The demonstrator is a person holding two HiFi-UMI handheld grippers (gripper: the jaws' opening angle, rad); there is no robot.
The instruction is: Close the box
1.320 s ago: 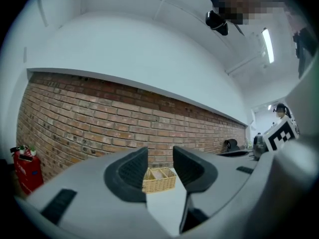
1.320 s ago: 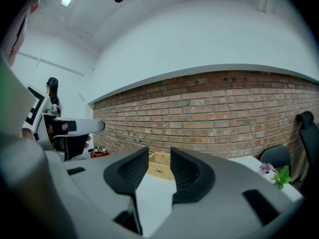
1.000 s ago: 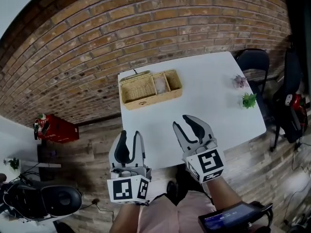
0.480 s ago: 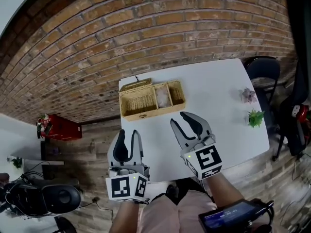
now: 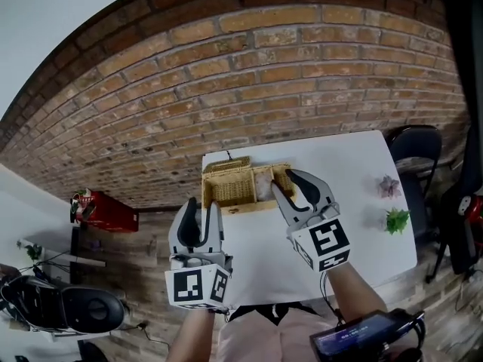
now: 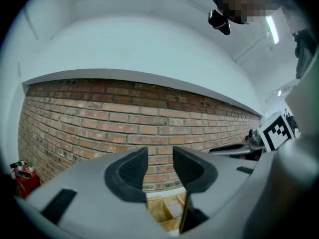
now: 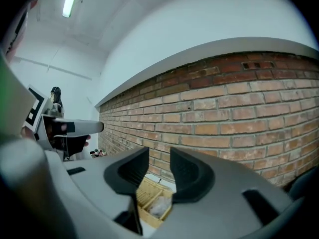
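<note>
A wicker box (image 5: 235,187) stands on the white table (image 5: 332,225) at its far left, close to the brick wall. Its thin lid (image 5: 225,162) is up along the back edge, and something white lies in a middle compartment (image 5: 262,184). My right gripper (image 5: 285,181) hovers at the box's right end, jaws apart and empty. My left gripper (image 5: 202,211) is nearer, off the table's left edge, also open and empty. Below the jaws, the left gripper view (image 6: 159,156) shows the box (image 6: 169,210). So does the right gripper view (image 7: 159,156), with the box (image 7: 152,200).
The brick wall (image 5: 287,74) runs right behind the table. Two small plants (image 5: 395,219) sit at the table's right side, with a dark chair (image 5: 413,148) beyond. A red object (image 5: 102,210) and a black machine (image 5: 68,308) stand on the floor at left.
Both grippers have moved forward and up toward the box. The right one now reaches its right end. The head view has tilted up, showing more wall.
</note>
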